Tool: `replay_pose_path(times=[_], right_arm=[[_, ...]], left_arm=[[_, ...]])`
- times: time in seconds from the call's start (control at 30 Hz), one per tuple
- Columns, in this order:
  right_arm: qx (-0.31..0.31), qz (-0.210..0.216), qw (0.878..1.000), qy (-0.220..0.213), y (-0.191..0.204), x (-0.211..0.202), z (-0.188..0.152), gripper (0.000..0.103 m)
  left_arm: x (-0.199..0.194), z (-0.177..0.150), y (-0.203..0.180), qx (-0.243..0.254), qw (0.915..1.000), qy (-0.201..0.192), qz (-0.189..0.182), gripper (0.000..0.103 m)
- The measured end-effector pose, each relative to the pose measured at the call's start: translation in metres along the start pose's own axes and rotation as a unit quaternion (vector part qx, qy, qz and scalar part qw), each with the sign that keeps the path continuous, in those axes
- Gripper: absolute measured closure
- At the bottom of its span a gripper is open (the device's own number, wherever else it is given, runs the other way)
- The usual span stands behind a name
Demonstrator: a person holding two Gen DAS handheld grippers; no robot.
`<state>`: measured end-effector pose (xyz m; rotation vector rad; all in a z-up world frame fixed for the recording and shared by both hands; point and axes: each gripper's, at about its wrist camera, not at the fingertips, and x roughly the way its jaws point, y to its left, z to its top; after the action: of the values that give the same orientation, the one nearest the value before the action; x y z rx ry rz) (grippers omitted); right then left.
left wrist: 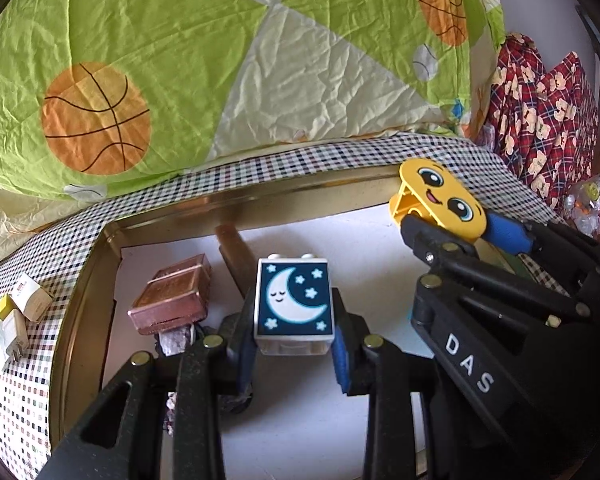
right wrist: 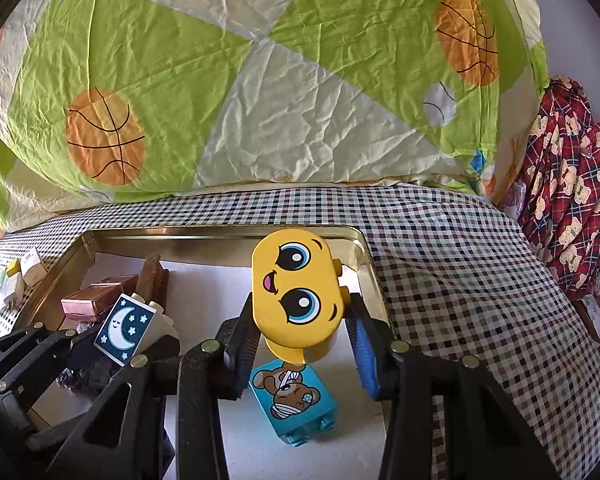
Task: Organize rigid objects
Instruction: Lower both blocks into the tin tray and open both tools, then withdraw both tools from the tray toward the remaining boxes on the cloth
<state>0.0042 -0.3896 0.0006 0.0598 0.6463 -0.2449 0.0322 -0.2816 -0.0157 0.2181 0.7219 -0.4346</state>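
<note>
On the checked cloth (right wrist: pixel 460 264) sits a gold tin tray (right wrist: pixel 220 236). Over it, my left gripper (left wrist: pixel 294 344) clamps the moon block (left wrist: pixel 294 300) while my right gripper (right wrist: pixel 300 340) grips the yellow face block (right wrist: pixel 294 292), above the blue bear block (right wrist: pixel 294 404) lying in the tray.

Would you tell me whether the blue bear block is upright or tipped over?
Tipped over: the blue bear block lies on the tray's white liner with its studs pointing sideways toward the camera.
</note>
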Motion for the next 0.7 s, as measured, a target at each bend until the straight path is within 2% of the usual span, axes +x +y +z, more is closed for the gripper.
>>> replay_pose_path(times=[0.07, 0.1, 0.13, 0.17, 0.2, 0.23, 0.27, 0.37, 0.57, 0.7], right_arm=[[-0.002, -0.003, 1.0, -0.001, 0.001, 0.0, 0.0, 0.053], [-0.002, -0.004, 1.0, -0.002, 0.001, 0.0, 0.0, 0.049], [0.0, -0.004, 1.0, -0.008, 0.001, -0.003, 0.0, 0.037], [0.002, -0.004, 1.0, -0.013, 0.001, -0.005, -0.001, 0.026], [0.006, -0.004, 1.0, -0.022, 0.001, -0.008, -0.001, 0.021], [0.009, -0.004, 1.0, -0.027, 0.0, -0.01, -0.001, 0.021], [0.014, -0.004, 0.999, -0.03, -0.002, -0.011, -0.001, 0.021], [0.031, -0.002, 0.999, -0.031, -0.007, -0.011, 0.0, 0.021], [0.096, 0.019, 0.993, -0.061, -0.026, -0.019, -0.002, 0.021], [0.123, 0.023, 0.988, -0.09, -0.034, -0.026, -0.002, 0.021]], left_arm=[[0.0, 0.001, -0.001, 0.001, 1.0, 0.001, 0.002, 0.072], [-0.001, 0.0, -0.001, 0.003, 1.0, -0.001, 0.003, 0.066], [-0.002, 0.0, -0.002, 0.004, 1.0, -0.004, 0.003, 0.05], [-0.005, 0.0, -0.003, 0.006, 0.9999, -0.012, 0.004, 0.039], [-0.009, 0.0, -0.003, 0.006, 0.9997, -0.023, 0.007, 0.021], [-0.015, -0.002, -0.003, 0.007, 0.9992, -0.038, 0.009, 0.004], [-0.02, -0.003, -0.003, 0.006, 0.9986, -0.051, 0.011, 0.0], [-0.026, -0.003, 0.0, 0.0, 0.9977, -0.067, 0.012, 0.001], [-0.02, -0.003, 0.019, -0.044, 0.9981, -0.042, 0.002, 0.001], [-0.029, -0.01, 0.037, -0.09, 0.9936, -0.067, 0.003, 0.001]])
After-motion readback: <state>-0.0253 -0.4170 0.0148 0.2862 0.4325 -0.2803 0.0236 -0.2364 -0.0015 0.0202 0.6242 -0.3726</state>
